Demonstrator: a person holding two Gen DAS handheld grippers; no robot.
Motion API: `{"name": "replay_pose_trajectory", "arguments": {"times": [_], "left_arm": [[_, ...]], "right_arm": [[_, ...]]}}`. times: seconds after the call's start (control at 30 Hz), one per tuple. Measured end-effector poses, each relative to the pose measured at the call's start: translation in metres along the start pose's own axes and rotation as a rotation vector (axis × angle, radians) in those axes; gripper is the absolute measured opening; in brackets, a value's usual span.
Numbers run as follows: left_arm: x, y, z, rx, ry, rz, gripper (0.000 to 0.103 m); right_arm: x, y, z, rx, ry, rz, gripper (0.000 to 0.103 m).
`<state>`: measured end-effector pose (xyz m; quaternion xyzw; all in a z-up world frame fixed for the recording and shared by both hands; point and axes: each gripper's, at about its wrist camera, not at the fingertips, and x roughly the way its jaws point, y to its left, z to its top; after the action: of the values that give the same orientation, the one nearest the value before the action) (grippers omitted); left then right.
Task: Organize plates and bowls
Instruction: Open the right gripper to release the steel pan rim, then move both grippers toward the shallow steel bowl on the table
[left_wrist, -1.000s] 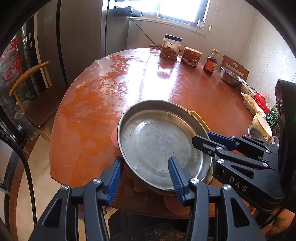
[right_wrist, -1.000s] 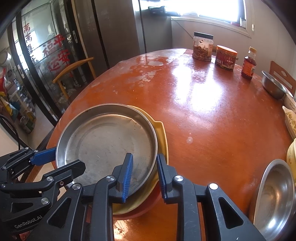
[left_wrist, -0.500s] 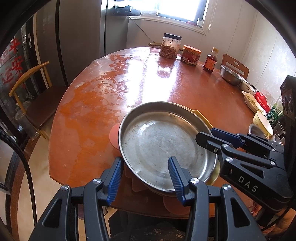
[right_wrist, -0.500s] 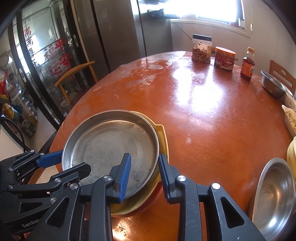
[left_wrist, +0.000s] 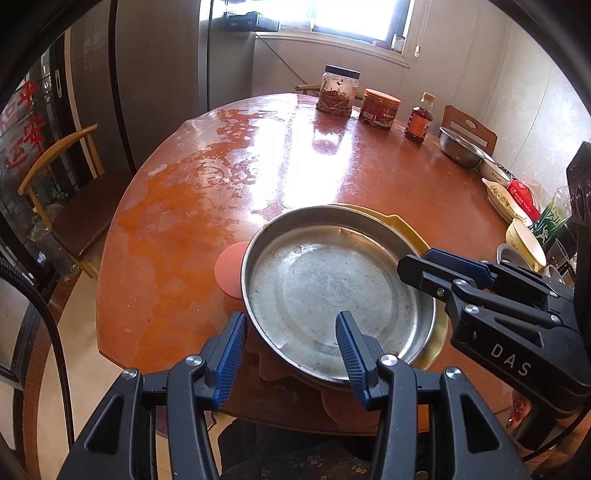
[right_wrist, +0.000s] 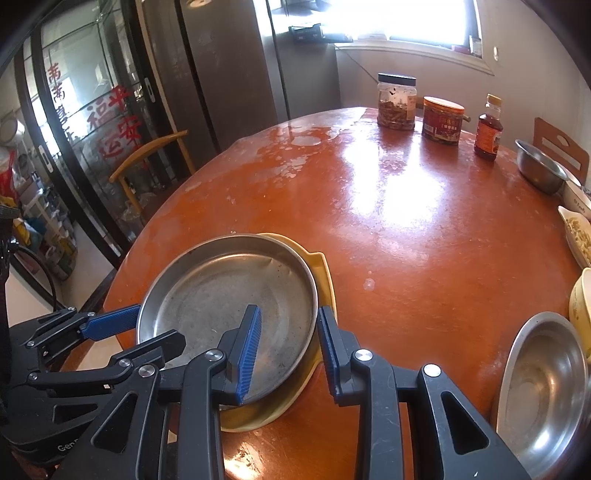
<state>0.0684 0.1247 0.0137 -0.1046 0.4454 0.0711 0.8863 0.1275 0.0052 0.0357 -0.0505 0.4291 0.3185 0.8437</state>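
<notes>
While my right jaws (right_wrist: 288, 343) have just been widening, they straddle the right rim of the steel pan (right_wrist: 225, 295) without pinching it; my left jaws (left_wrist: 291, 349) straddle its near rim, partly open, pads clear. The pan tops a yellow plate (right_wrist: 321, 269) at the surface's (right_wrist: 406, 240) near edge. I judge it light, stiff, slick: take it by the rim. What lies beneath the plate is mostly hidden.

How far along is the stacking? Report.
Done: steel pan sits on the yellow plate. In hand: nothing gripped; right gripper jaws have just been opening around the pan's rim, left gripper open too. Left: near steel bowl, far steel bowl, yellow bowl.
</notes>
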Motion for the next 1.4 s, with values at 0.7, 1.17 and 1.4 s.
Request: {"name": "replay_pose_trajectory", "arguments": {"times": [0.7, 1.17, 1.4], "left_arm": [[-0.017, -0.006, 0.000, 0.011, -0.032, 0.007, 0.053], [-0.033, -0.018, -0.003, 0.017, -0.064, 0.017, 0.060], [-0.045, -0.028, -0.006, 0.018, -0.093, 0.006, 0.068]], "right_arm": [[-0.014, -0.003, 0.000, 0.015, -0.038, -0.005, 0.051], [-0.038, -0.015, -0.006, 0.046, -0.083, -0.010, 0.056], [-0.054, -0.023, -0.013, 0.066, -0.112, -0.013, 0.056]]}}
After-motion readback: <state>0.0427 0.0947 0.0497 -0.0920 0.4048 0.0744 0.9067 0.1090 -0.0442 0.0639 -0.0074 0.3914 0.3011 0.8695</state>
